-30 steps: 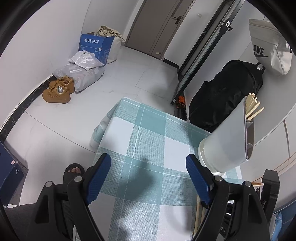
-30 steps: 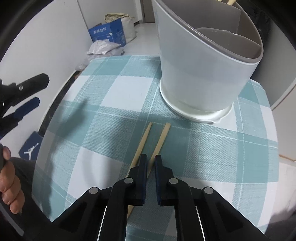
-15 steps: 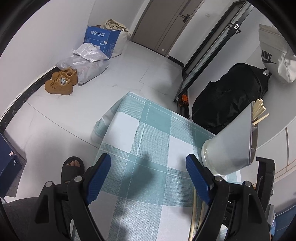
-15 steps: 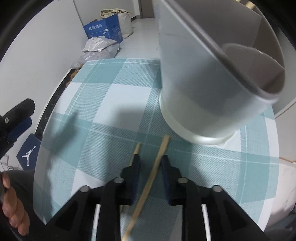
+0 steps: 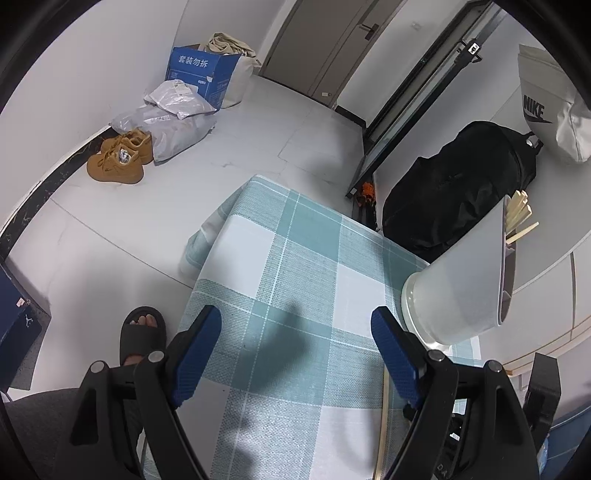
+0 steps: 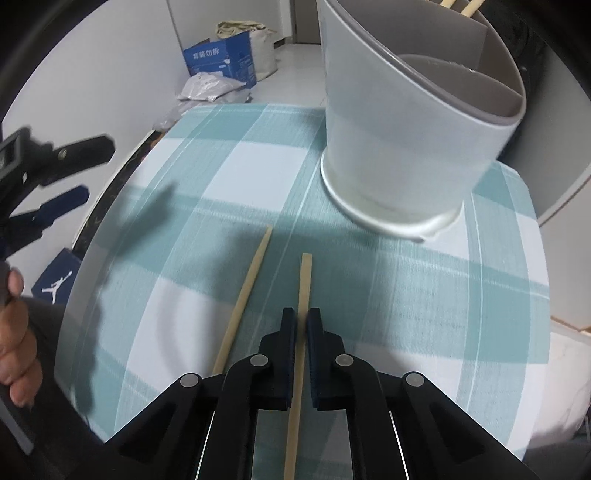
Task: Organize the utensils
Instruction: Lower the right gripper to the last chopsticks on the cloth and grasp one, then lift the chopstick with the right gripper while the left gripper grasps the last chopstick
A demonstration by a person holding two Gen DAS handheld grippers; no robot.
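Right wrist view: the right gripper (image 6: pixel 301 325) sits low in the frame's centre, its jaws having just been closing, now clamped on 1 chopstick (image 6: pixel 303 284) that runs up between the blue pads toward the holder (image 6: pixel 406 147). A 2nd chopstick (image 6: pixel 245 299) lies just left of it on the checked cloth (image 6: pixel 207 192), apart from the pads. The grey holder stands at the upper right of the cloth, with more chopsticks (image 6: pixel 460 5) poking out at the top edge. At the left edge the left gripper (image 6: pixel 59 177) hangs over the cloth's edge with a hand (image 6: pixel 14 328) below it. Left wrist view: the left gripper (image 5: pixel 295 336) has its fingers wide apart with nothing between them, the holder (image 5: pixel 458 288) at right
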